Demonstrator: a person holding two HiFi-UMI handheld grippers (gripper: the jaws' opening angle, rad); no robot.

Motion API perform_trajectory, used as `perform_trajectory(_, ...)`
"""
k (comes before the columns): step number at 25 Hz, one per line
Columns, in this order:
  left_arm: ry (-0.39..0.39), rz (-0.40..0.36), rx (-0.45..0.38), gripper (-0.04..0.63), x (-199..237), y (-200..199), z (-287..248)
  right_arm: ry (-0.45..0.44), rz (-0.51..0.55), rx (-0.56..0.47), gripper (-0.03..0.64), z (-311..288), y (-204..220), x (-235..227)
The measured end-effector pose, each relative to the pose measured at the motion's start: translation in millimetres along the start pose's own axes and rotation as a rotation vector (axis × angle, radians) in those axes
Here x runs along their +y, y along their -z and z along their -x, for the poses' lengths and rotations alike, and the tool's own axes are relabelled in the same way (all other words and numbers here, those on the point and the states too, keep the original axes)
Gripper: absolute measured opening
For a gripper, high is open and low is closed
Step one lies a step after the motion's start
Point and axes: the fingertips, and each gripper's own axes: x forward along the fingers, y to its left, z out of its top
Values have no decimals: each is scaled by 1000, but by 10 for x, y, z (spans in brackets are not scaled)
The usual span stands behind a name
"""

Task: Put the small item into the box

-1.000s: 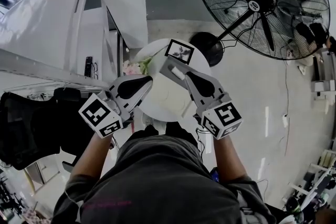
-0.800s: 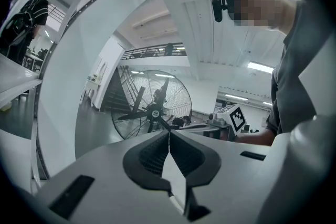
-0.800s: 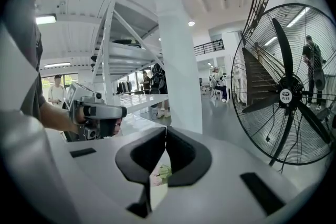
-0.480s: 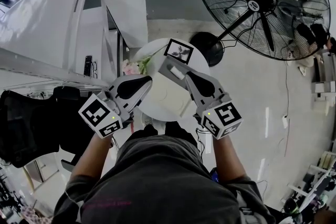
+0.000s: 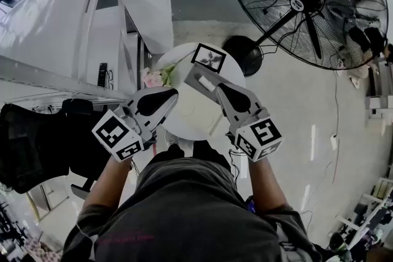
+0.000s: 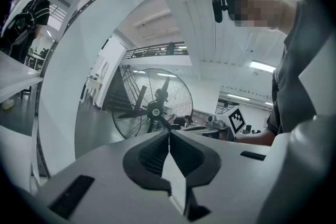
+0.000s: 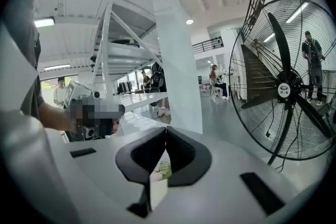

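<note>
1 small white oblong item [image 5: 207,84] lies slantwise on a grey flap [image 5: 195,75] of the white rectangular box [image 5: 196,112], long axis pointing at the right gripper [image 5: 217,88] just beside it. Both that and the left gripper [image 5: 176,94] have jaws pressed together above the round white table [image 5: 175,56].

We wore a dark grey short-sleeved shirt [image 5: 184,211]; beyond it, the pale grey left gripper [image 5: 175,92] and right gripper [image 5: 217,84] each bore a marker cube [image 5: 118,135].
</note>
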Motion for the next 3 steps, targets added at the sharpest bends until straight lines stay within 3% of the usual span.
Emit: perform_trajectory(3, 1, -1, -1, 21, -13, 9, -17, 0, -1, 3, 21, 6, 24, -16)
